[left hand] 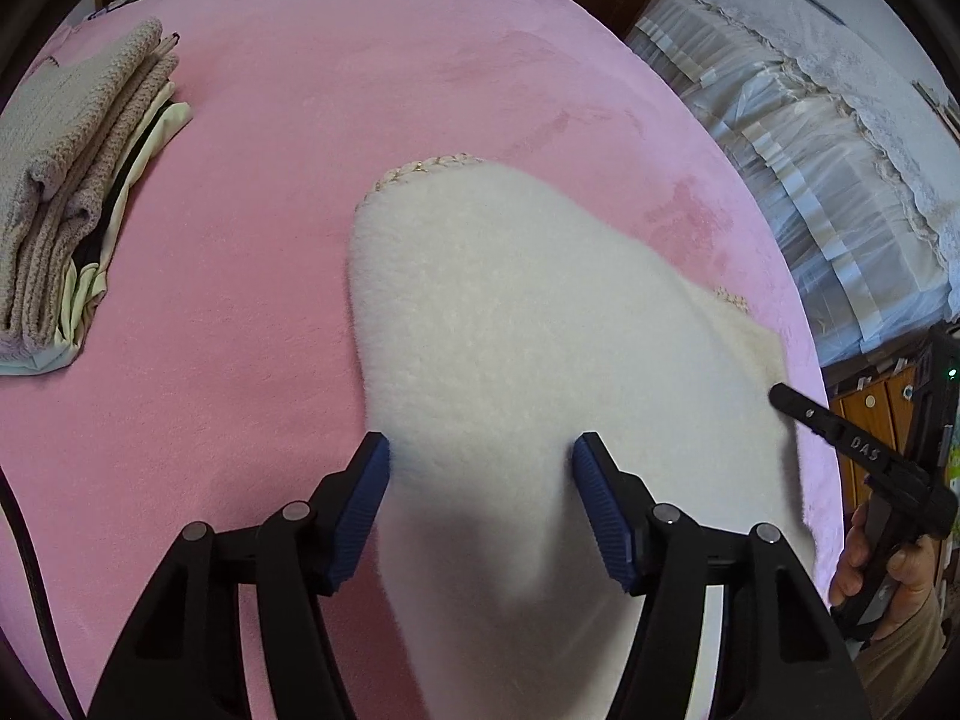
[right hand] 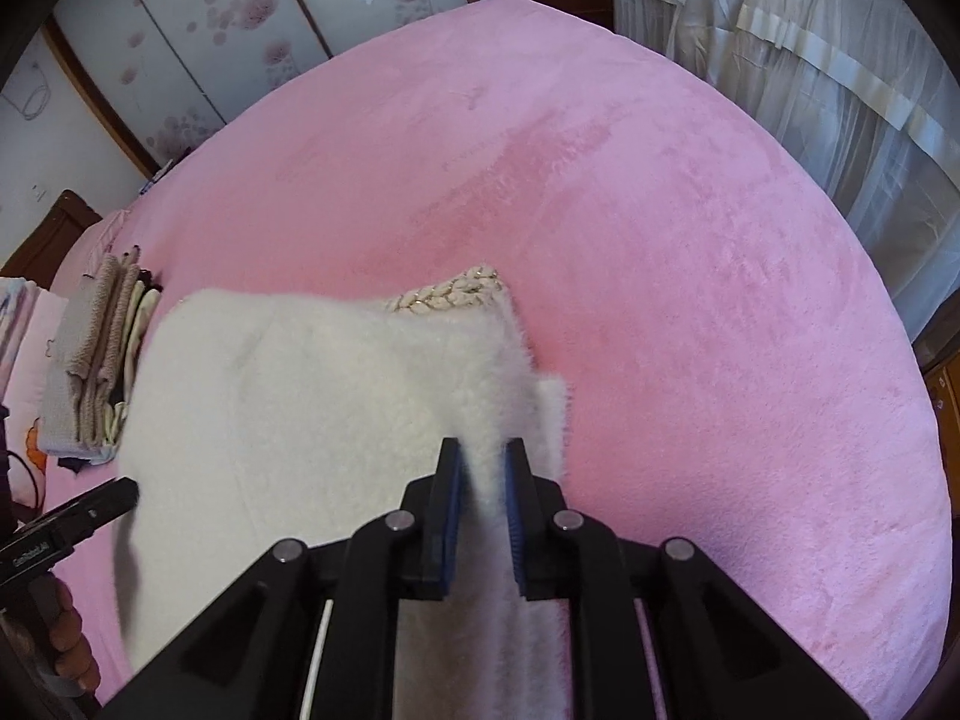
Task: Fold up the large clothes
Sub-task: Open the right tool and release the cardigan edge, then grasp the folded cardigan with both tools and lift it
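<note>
A white fluffy garment (left hand: 540, 312) with a braided trim (left hand: 432, 168) lies on the pink bed cover (left hand: 270, 90). My left gripper (left hand: 480, 456) hovers over its near end with the blue pads (left hand: 366, 498) apart on either side of the cloth, not pressing it. In the right wrist view, my right gripper (right hand: 483, 450) is shut on a raised fold at the right edge of the garment (right hand: 312, 396). A finger of the right gripper (left hand: 780, 393) reaches the garment's right edge, with a hand (left hand: 888, 570) on its handle.
A stack of folded beige and cream clothes (left hand: 78, 180) sits at the bed's far left, also the stack (right hand: 96, 372). White lace bedding (left hand: 810, 150) and wooden drawers (left hand: 870, 414) lie right of the bed. Flowered sliding doors (right hand: 240, 30) stand behind.
</note>
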`<state>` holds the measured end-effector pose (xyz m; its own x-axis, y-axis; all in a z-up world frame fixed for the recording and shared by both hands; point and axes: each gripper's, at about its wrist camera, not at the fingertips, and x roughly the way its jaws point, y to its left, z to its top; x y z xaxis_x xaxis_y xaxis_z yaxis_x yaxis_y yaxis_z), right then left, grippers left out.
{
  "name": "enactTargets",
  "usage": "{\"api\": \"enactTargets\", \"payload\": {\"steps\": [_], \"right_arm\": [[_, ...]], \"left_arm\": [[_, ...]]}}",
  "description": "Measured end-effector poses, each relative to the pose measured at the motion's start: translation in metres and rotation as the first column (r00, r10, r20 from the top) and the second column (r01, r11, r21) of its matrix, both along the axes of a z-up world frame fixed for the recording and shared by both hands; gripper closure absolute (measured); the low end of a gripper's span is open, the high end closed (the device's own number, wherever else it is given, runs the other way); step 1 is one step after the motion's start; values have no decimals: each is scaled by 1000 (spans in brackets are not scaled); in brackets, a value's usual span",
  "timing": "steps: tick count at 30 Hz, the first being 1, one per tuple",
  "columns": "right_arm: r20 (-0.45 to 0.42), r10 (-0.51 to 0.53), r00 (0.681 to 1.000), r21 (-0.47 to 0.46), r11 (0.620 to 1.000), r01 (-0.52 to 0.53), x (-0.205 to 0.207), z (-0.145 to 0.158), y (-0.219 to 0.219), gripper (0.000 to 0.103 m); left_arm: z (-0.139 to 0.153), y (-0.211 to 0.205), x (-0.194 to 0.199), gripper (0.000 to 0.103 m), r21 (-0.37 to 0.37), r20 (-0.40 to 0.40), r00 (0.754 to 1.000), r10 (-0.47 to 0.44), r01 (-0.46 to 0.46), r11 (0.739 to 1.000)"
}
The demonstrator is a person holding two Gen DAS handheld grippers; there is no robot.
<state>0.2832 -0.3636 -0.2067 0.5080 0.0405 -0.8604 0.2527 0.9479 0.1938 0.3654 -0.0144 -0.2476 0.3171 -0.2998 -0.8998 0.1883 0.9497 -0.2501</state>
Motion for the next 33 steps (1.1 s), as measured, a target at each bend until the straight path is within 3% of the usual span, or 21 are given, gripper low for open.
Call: {"api": "enactTargets", "payload": {"steps": [3, 4, 6, 9, 17, 20, 23, 26, 29, 33], "right_arm": [[20, 21, 1000, -14, 1000, -21, -12, 21, 5, 85], [24, 22, 999, -20, 1000, -22, -18, 29, 7, 81], [30, 21, 999, -44, 999, -20, -27, 43, 12, 60], [36, -2, 999, -124, 992, 6, -48, 65, 21, 45], [33, -25, 999, -149, 988, 30, -84, 105, 37, 43], [4, -51, 999, -184, 982, 51, -90, 116, 44, 27], [33, -13, 999, -167, 986, 18, -98, 128, 53, 27], [71, 46, 996, -86, 995, -40, -101, 131, 56, 27], [125, 64, 990, -55, 997, -58, -104, 127, 53, 28], [66, 115, 991, -6, 993, -115, -96, 111, 52, 28]], "left_arm": [[11, -2, -7, 32, 9, -18, 1000, -22, 22, 1000], [16, -1, -10, 24, 9, -17, 1000, -25, 25, 1000], [30, 1, -16, 21, -6, 3, 1000, -30, 30, 1000], [50, 1, -23, 21, -3, 15, 999, -39, 39, 999], [96, 1, -48, 20, 41, 5, 997, -83, 83, 996], [109, 1, -57, 20, 43, 2, 995, -95, 95, 995], [116, 4, -67, 20, 22, 7, 996, -86, 85, 996], [114, 12, -72, 19, -50, 5, 998, -61, 61, 997], [96, 21, -72, 19, -81, -50, 999, -19, 15, 997], [71, 30, -79, 19, -71, -79, 997, 12, -17, 997]]}}
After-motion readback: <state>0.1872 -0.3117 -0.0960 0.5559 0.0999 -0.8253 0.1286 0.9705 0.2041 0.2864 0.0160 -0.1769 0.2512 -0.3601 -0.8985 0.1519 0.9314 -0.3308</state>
